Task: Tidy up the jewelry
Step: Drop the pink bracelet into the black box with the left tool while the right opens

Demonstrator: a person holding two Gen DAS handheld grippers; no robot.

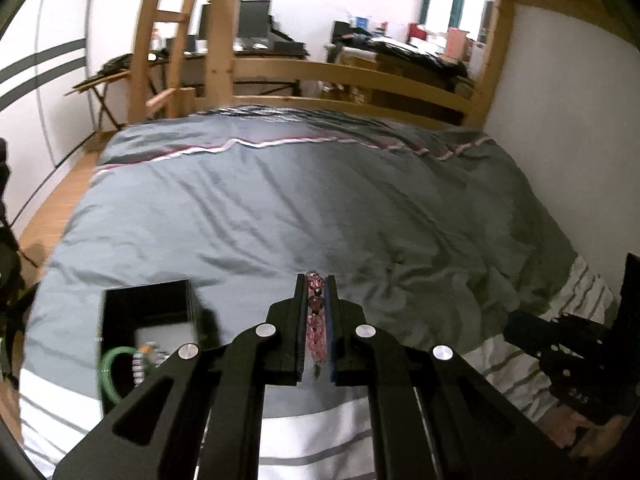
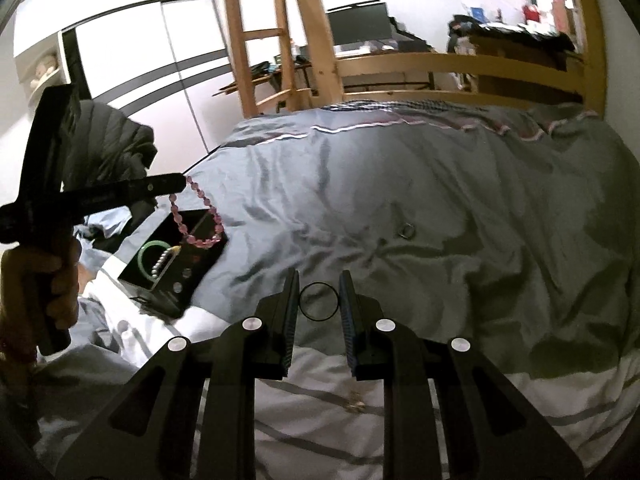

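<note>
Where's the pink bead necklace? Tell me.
The pink bead necklace hangs from the shut left gripper, dangling over the open black jewelry box on the bed's left side.

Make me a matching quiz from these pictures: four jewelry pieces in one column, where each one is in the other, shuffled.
1. pink bead bracelet
2. green bangle
3. black ring
4. small metal ring

A. lying alone on the duvet
B. between the right gripper fingers
C. inside the black box
D. hanging from the left gripper

Pairs: 1-D, 2-C, 3-B, 4-A
</note>
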